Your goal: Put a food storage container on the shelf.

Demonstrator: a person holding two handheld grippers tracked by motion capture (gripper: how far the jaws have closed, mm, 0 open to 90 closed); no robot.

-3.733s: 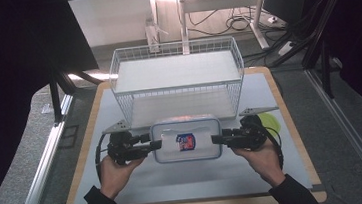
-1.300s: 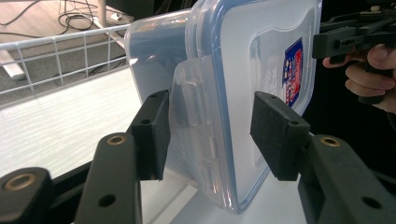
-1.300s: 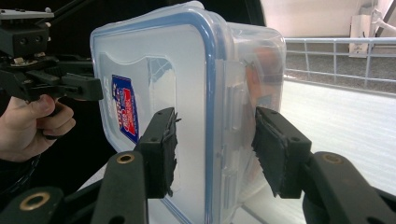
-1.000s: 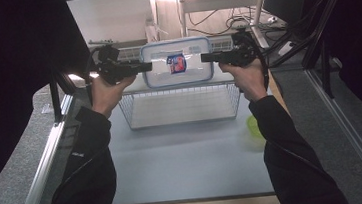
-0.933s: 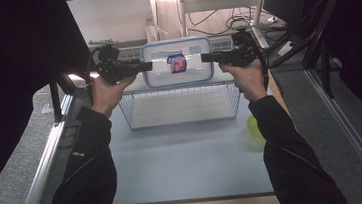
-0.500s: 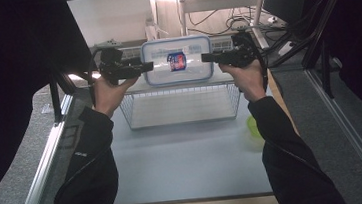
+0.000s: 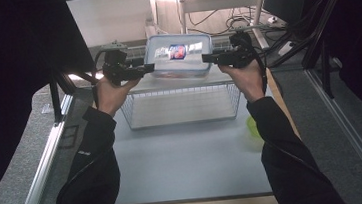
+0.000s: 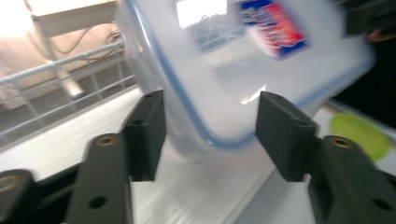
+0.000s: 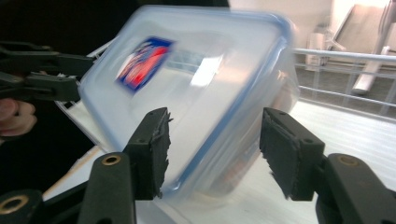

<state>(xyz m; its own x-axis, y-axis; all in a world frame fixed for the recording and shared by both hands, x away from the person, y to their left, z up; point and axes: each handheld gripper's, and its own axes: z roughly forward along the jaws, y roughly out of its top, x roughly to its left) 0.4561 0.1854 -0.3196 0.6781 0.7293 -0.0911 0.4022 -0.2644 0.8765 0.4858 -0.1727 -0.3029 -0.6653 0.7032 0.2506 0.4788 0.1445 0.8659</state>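
A clear plastic container (image 7: 178, 54) with a blue-rimmed lid and a red-and-blue label hangs tilted over the white wire basket (image 7: 182, 104) at the far end of the table. My left gripper (image 7: 146, 68) is at its left end and my right gripper (image 7: 208, 57) at its right end. In the left gripper view the jaws (image 8: 210, 100) stand apart around a corner of the container (image 8: 243, 70), with gaps on both sides. In the right gripper view the jaws (image 9: 215, 119) are spread wide about the blurred container (image 9: 196, 88).
A yellow-green round lid (image 7: 252, 125) lies on the table right of the basket, also seen as a green disc (image 8: 357, 135). The grey tabletop (image 7: 185, 162) stretches in front of the basket. Metal rails (image 7: 44, 165) run along both sides, and cables hang behind.
Both arms lifted the container from the near table to above the basket. In the last half second both jaws have opened and the container has tipped and dropped a little.
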